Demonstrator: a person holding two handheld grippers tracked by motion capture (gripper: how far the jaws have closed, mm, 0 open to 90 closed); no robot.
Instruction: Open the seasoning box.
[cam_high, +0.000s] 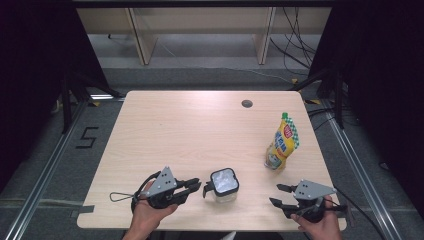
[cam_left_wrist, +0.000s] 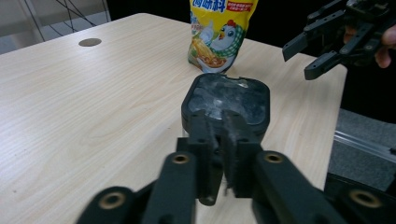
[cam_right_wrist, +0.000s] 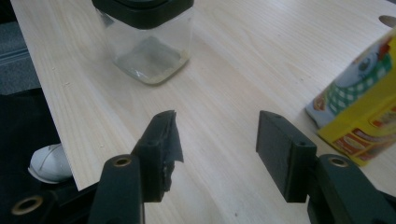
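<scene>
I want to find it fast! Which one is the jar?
Look at the near edge of the wooden table, between the two grippers. The jar stands there: small, square, clear glass with a black lid, unlike the tall yellow pouch farther right.

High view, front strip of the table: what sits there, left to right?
Left claw → clear jar with black lid → yellow seasoning pouch → right claw. The pouch stands farther back than the rest.

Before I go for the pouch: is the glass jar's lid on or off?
On. The black lid sits on the glass jar, covering its mouth. Whether it is locked, cannot tell.
</scene>
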